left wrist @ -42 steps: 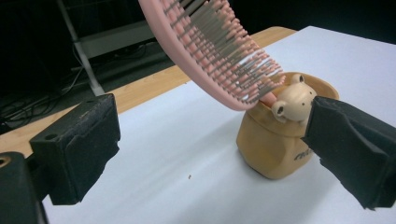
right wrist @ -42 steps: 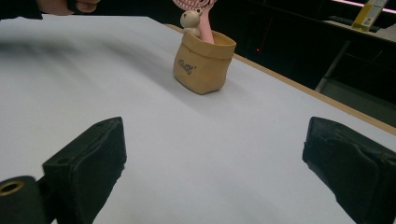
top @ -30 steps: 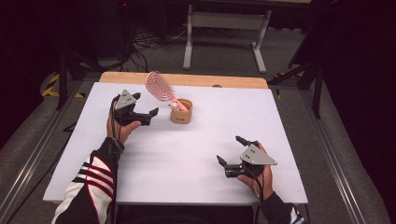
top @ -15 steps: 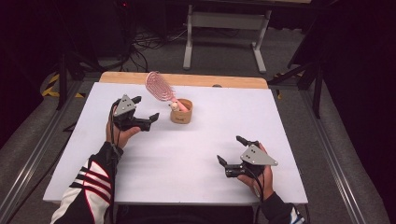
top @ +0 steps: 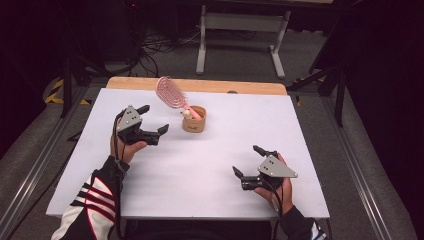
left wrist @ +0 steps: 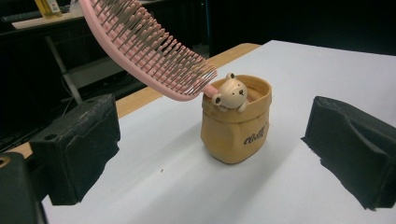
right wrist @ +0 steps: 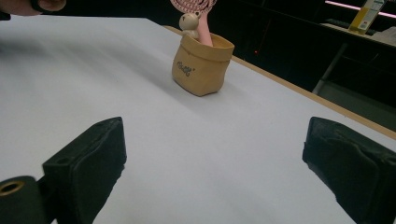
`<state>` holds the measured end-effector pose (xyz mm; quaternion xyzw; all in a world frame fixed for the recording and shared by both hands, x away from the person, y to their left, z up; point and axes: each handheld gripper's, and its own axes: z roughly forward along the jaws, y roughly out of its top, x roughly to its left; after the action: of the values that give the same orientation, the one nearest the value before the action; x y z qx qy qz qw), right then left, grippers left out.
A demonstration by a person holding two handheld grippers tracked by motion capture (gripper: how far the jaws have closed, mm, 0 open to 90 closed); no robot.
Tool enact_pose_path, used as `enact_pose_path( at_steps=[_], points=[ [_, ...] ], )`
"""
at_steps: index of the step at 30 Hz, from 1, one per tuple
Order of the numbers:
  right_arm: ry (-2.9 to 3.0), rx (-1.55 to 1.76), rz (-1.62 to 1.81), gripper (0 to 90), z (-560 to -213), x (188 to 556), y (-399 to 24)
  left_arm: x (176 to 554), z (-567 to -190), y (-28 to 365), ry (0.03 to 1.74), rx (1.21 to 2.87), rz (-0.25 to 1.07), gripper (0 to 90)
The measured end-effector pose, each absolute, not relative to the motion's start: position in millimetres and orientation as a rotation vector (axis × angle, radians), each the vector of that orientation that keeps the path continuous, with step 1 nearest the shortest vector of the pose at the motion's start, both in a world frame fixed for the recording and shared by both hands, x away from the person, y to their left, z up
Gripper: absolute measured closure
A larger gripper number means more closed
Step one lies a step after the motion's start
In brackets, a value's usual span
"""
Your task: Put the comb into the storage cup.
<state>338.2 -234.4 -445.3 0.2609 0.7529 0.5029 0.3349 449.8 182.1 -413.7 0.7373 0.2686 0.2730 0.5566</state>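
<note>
A tan pouch [top: 194, 119] stands upright toward the back of the white bench [top: 210, 200], with a pink brush [top: 168, 92] sticking out handle-down and leaning left. A little bear [left wrist: 229, 92] peeks over its rim. The left tool [top: 153, 121] hovers just beside the pouch, jaws wide apart and empty. The right tool [top: 248, 161] rests well apart near the front, also spread open.

Pink hairbrush [top: 170, 94] handle-down, tilted, in upright tan pouch [top: 194, 120].

Lab-like recording space, white table [top: 200, 190], dark surroundings, loose floor cables [top: 160, 45], metal stand [top: 240, 22]
</note>
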Motion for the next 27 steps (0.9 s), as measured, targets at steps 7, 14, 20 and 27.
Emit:
enact_pose_path(
  at_steps=[7, 14, 20, 27],
  points=[
    [1.959, 0.682, 1.316, 6.6, -444, 338, -235, 444, -411, 182, 0.616, 1.741, 0.644, 4.6],
    [1.937, 0.686, 1.324, 6.8, -442, 336, -237, 436, -411, 174, 0.574, 1.774, 0.635, 4.7],
    [1.938, 0.685, 1.326, 6.8, -442, 336, -238, 430, -409, 170, 0.552, 1.779, 0.637, 4.6],
    [1.943, 0.680, 1.324, 6.8, -442, 336, -238, 424, -405, 167, 0.526, 1.782, 0.638, 4.6]
  ],
)
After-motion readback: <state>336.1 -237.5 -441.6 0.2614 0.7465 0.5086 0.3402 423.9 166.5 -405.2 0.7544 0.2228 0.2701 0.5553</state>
